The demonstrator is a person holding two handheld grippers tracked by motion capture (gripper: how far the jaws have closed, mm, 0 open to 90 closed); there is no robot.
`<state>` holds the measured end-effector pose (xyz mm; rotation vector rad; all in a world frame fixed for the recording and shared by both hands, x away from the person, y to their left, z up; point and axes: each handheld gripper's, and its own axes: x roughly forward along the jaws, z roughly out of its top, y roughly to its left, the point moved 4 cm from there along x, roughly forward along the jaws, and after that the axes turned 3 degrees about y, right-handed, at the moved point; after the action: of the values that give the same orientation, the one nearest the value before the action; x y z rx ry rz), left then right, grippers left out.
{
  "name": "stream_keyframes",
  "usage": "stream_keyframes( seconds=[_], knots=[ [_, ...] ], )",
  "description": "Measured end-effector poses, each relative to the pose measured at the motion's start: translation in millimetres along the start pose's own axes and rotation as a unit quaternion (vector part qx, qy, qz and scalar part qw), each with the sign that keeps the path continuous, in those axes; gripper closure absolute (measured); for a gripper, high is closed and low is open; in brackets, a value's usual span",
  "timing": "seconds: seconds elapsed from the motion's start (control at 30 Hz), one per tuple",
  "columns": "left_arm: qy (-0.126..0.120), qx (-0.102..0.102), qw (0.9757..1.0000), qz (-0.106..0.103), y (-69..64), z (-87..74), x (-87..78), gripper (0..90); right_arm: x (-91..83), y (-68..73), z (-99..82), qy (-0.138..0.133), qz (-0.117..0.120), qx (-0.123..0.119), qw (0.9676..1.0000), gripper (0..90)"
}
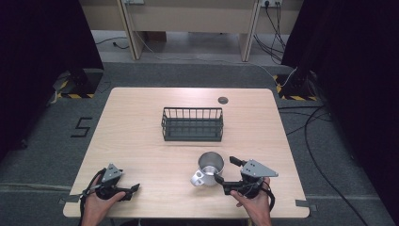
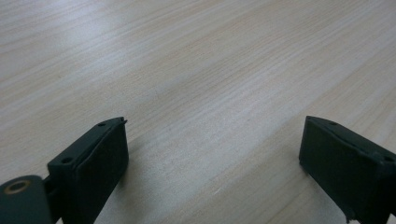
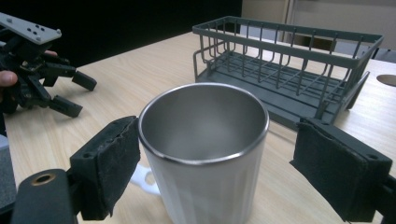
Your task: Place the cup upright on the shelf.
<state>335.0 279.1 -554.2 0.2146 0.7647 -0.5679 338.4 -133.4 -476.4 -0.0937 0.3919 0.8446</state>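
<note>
A steel mug (image 1: 208, 167) with a white outside and handle stands upright on the wooden table (image 1: 141, 132), front right of centre. My right gripper (image 1: 227, 170) is open with a jaw on each side of it. In the right gripper view the mug (image 3: 205, 154) sits between the pads of the right gripper (image 3: 217, 128); the left pad (image 3: 112, 163) is close against its wall and the right pad (image 3: 336, 163) stands apart. A dark wire basket (image 1: 193, 125) is empty behind the mug. My left gripper (image 1: 131, 190) rests open at the front left, over bare wood (image 2: 212, 154).
A small round grommet (image 1: 222, 100) sits in the tabletop behind the basket (image 3: 289, 60). The left gripper (image 3: 70, 93) shows far off in the right gripper view. Dark curtains flank the table; cables (image 1: 324, 141) lie on the floor at right.
</note>
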Motion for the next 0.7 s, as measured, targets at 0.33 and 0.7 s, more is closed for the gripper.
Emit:
stream_keyframes(
  seconds=[0.33,0.7],
  knots=[
    [0.0,0.0,1.0,0.0,-0.1,0.0,-0.1,7.4,11.9,3.5,3.8,-0.02,0.002,-0.008,0.9998,14.8],
    [0.001,0.001,1.0,0.0,-0.1,-0.2,-0.4,7.4,27.9,8.1,7.6,-0.027,-0.006,-0.028,0.9992,14.8]
  ],
)
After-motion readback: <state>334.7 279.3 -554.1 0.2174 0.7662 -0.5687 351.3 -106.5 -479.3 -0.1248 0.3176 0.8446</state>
